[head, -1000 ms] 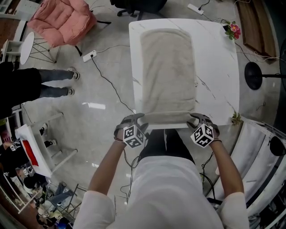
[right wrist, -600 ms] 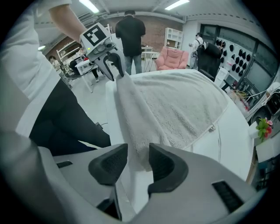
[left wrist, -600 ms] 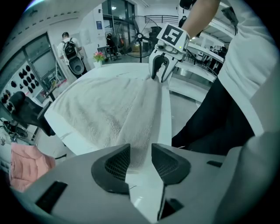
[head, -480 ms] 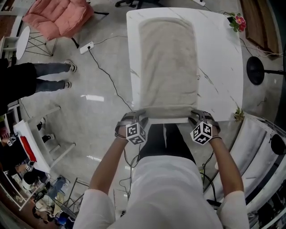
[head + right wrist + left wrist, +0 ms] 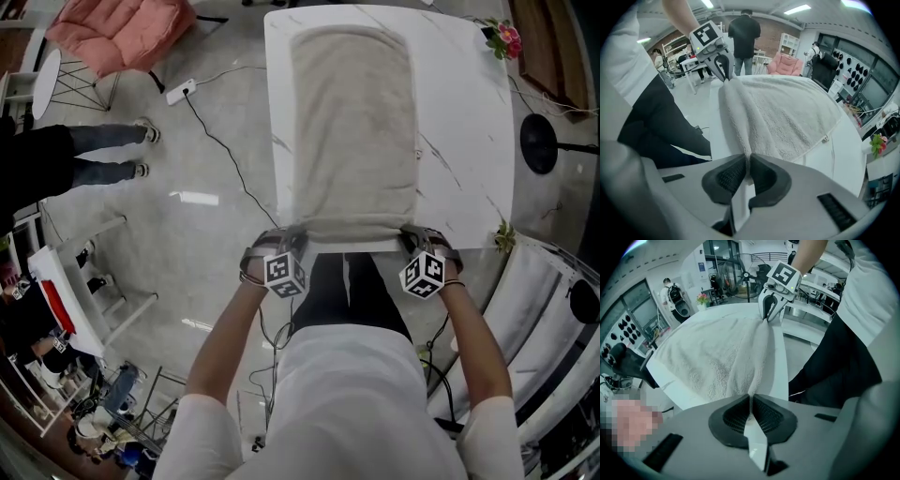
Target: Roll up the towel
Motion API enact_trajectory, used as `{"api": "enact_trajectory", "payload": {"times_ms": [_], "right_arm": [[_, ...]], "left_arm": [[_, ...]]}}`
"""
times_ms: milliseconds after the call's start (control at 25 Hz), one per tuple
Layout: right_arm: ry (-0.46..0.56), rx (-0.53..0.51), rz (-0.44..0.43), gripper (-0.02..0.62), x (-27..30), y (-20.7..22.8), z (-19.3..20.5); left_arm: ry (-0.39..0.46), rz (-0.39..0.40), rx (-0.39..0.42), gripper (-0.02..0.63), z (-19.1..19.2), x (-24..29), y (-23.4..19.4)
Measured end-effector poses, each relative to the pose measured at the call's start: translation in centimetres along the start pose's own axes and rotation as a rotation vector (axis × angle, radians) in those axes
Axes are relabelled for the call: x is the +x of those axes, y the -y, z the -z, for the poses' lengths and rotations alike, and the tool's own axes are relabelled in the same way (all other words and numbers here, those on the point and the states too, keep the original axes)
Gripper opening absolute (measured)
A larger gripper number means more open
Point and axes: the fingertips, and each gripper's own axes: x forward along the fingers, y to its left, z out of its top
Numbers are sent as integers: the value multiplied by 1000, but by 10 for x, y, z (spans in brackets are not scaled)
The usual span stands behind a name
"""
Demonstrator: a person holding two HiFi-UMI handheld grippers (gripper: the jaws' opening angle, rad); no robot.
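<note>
Left gripper [image 5: 750, 401] has just been closing, and its jaws now stand almost together, pinching a corner of the towel [image 5: 354, 122], with a thin ridge of terry cloth caught between them. Right gripper [image 5: 746, 168] has just been closing too and grips the other near corner the same way, its jaws nearly together on the cloth. Both point steeply down at the near edge of the white marble table [image 5: 469, 141], well apart, with the towel's near hem running straight from one to the other. Ahead of the grippers the rest of the towel lies flat and spread out lengthwise on the table, reaching almost to its far edge; close to each gripper the cloth rises from the tabletop in a soft fold up into the jaws. Behind them are the person's dark trousers [image 5: 347, 291]
</note>
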Motion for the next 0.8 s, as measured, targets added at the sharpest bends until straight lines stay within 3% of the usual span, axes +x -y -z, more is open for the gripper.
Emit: {"api": "enact_trajectory", "payload": {"times_ms": [160,440,800], "right_arm": [[0,8,-63,34,-9,-19,4],[-17,64,-232,34,-26,-58,13],[-30,176,-356,37,-31,-42,4]], "left_arm": [[6,45,-36,38,0,-7,12],[-20,209,-28,38,3,-21,54],[-64,375,-51,40,0,-28,40]]}}
